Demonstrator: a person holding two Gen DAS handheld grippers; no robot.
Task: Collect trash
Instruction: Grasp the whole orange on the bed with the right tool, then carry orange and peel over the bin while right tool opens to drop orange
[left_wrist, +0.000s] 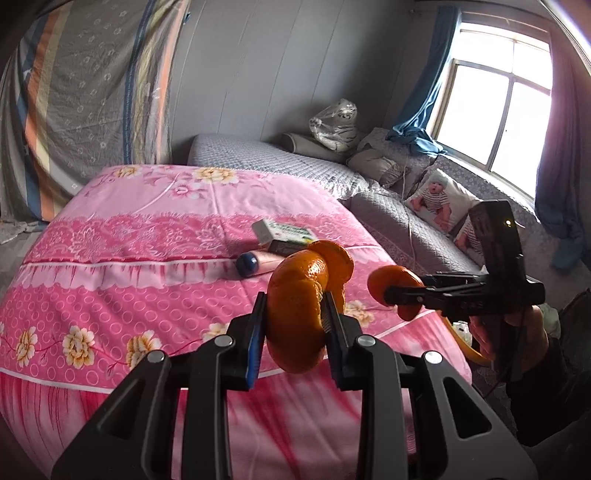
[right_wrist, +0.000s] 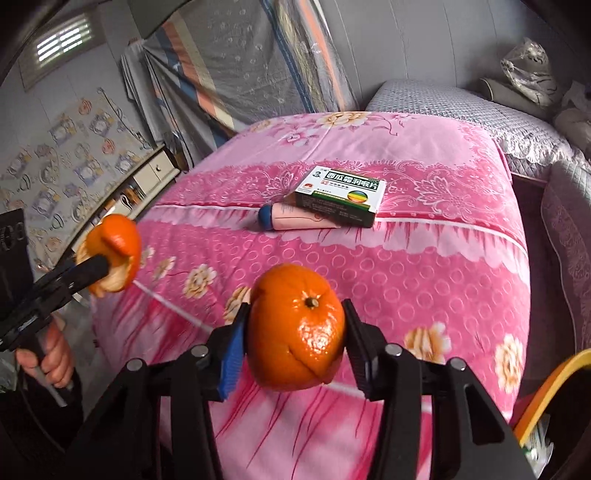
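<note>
- Now, my left fingers (left_wrist: 295, 317) are closed narrowly on a curled piece of orange peel (left_wrist: 299, 306), lifted above the pink bedspread (left_wrist: 129, 302).
- My right fingers (right_wrist: 295, 343) stand at a middle width and hold a second orange peel (right_wrist: 295, 328). It is a rounded cup with the stem spot facing the camera. The left pad touches it; on the right side I see a thin gap, so I cannot tell how firmly it is pinched.
- Both peels are in the air, well apart from each other, over the near part of the bed.
- I judge that the peel is very light, soft and springy. It can slip because the skin is shiny, and it can tear if I squeeze hard. The best place to hold is across a folded edge, where the skin is doubled.
- The left peel has its long axis about upright between the pads, with the curl going up and away from me. The right peel is nearly round, with the stem spot toward the camera and slightly up.
- Farther on the bed lie a medicine box (right_wrist: 340, 195) and a pink tube with a blue cap (right_wrist: 291, 219), touching each other. The tube's cap points to the left in the right wrist view.
- An orange rim (right_wrist: 550, 387) shows at the lower right edge; maybe it is the trash container, but I cannot be sure.
</note>
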